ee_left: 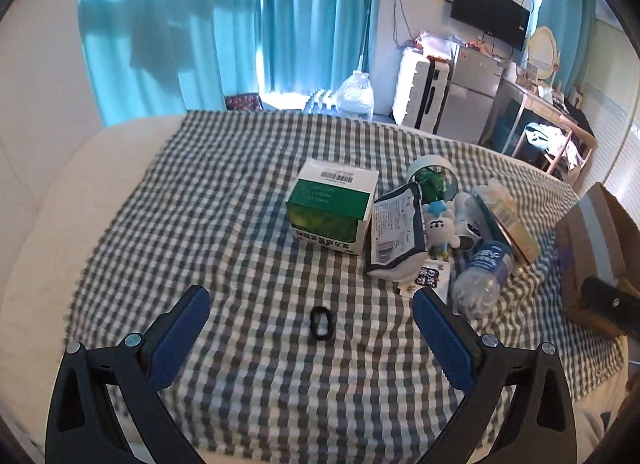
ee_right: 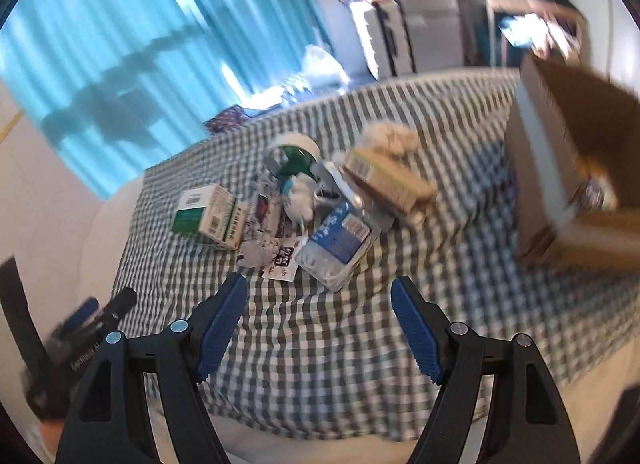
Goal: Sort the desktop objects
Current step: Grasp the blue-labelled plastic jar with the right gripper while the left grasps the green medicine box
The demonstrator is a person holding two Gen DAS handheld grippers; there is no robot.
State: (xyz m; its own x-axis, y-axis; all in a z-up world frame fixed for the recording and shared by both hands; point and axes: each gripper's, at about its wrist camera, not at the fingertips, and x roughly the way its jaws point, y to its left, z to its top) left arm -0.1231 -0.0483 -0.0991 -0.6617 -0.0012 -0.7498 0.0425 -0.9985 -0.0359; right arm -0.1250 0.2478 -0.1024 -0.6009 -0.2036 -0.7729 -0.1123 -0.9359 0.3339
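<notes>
Checked cloth (ee_left: 240, 224) bears a black ring (ee_left: 319, 325) between open left tongs (ee_left: 312, 304).

Little print can be made out. The green-and-white cardboard carton (ee_left: 334, 206) carries a barcode label on its white top and a row of bold Chinese characters along its lower white edge, too small to read. The dark-edged white pouch (ee_left: 394, 230) bears fine print and a barcode, illegible. The clear plastic bottle's (ee_left: 482, 270) blue label shows only blurred white characters.
</notes>
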